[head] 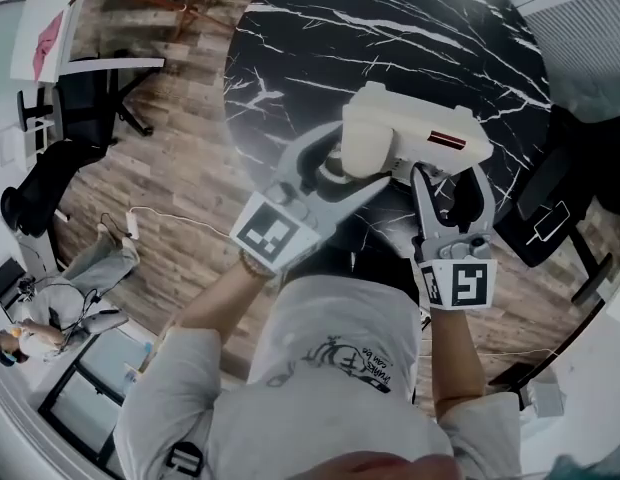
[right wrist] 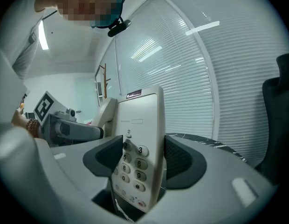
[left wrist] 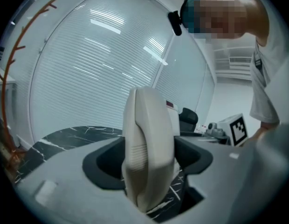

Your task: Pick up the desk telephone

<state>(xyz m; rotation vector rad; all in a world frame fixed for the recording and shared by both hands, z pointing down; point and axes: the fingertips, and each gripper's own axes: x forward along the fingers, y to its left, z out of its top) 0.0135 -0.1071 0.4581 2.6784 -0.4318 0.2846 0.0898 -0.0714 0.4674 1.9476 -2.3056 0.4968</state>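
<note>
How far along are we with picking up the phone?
Done: both grips are made. The left hand-held gripper is clamped on the handset, and the right hand-held gripper on the keypad end. In hand: the phone hangs between them, apparently clear of the table. Left: nothing obvious beyond holding it steady.

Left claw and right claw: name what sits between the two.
The desk telephone spans the gap, as the head view shows. The left claw clamps its handset side, the right claw its keypad side.
</note>
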